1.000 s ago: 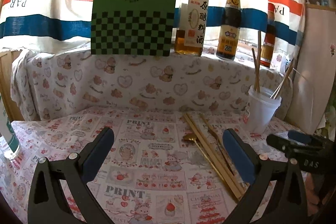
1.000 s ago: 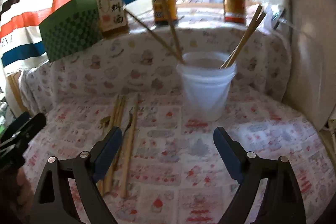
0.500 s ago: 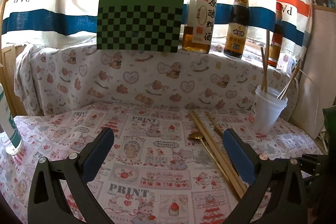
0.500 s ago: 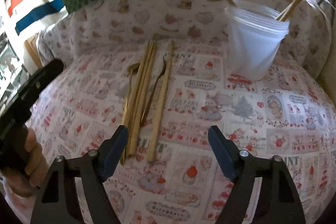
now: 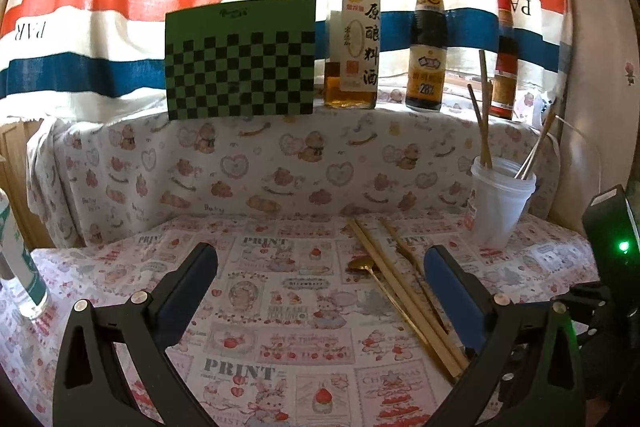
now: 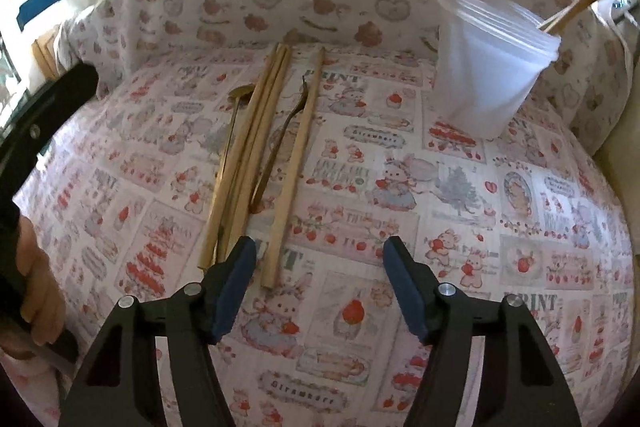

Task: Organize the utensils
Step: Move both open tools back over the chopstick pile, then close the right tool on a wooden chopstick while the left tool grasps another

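Several wooden chopsticks [image 6: 248, 151] lie on the printed tablecloth with a gold spoon [image 6: 234, 115] and a dark fork [image 6: 280, 143] among them; one chopstick [image 6: 296, 167] lies apart to the right. A white plastic cup [image 6: 488, 67] at the back right holds several chopsticks. My right gripper [image 6: 318, 267] is open and empty, tilted down just before the near ends of the chopsticks. My left gripper [image 5: 320, 275] is open and empty above the cloth; the chopsticks [image 5: 400, 287], spoon [image 5: 360, 265] and cup [image 5: 496, 203] show to its right.
A green checkered board [image 5: 240, 59] and three sauce bottles [image 5: 354, 27] stand on the ledge behind. A clear bottle [image 5: 20, 267] stands at the far left. A striped cloth hangs at the back. The right gripper's body [image 5: 612, 267] shows at the right edge.
My right gripper has come forward and tilted down over the near ends of the loose chopsticks. My left gripper has drawn back and a little left. Both stayed open.
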